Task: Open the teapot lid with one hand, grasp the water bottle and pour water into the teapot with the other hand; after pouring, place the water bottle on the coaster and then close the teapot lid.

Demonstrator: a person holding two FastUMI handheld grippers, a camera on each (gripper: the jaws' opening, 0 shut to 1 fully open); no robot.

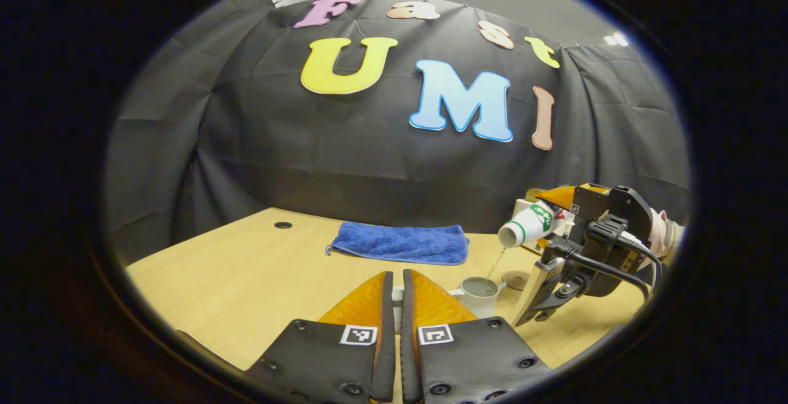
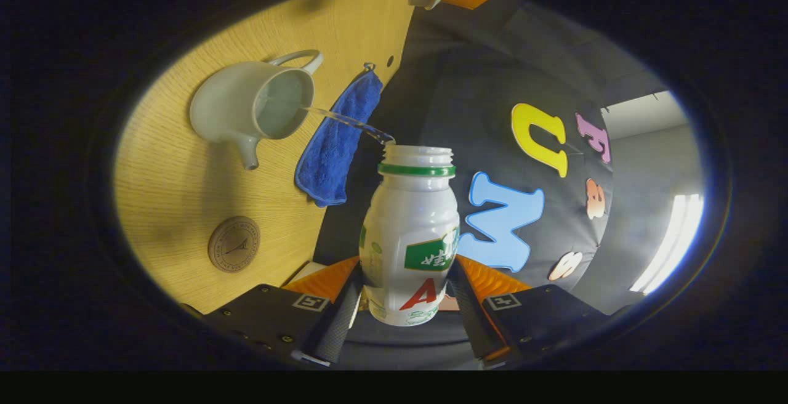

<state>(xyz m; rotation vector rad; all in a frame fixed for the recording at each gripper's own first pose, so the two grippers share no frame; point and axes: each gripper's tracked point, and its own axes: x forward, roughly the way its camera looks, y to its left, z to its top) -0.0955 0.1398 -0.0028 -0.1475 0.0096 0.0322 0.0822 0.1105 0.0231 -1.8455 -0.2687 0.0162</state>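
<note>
Pouring stage. The right tool (image 2: 403,305) grips the water bottle (image 2: 409,238) by its lower body, one finger pressing each side; the bottle is uncapped and tipped so that a thin stream of water (image 2: 345,119) arcs from its mouth into the open teapot (image 2: 246,108). The teapot stands on the wooden counter (image 2: 184,194), lid off, water visible inside. A round coaster (image 2: 233,244) lies bare on the counter near the teapot, apart from it. A blue cloth (image 2: 335,145) lies along the counter's far edge. The left tool (image 1: 397,293) is clenched, fingers nearly together, around a small pale object, probably the lid, mostly hidden between them.
</note>
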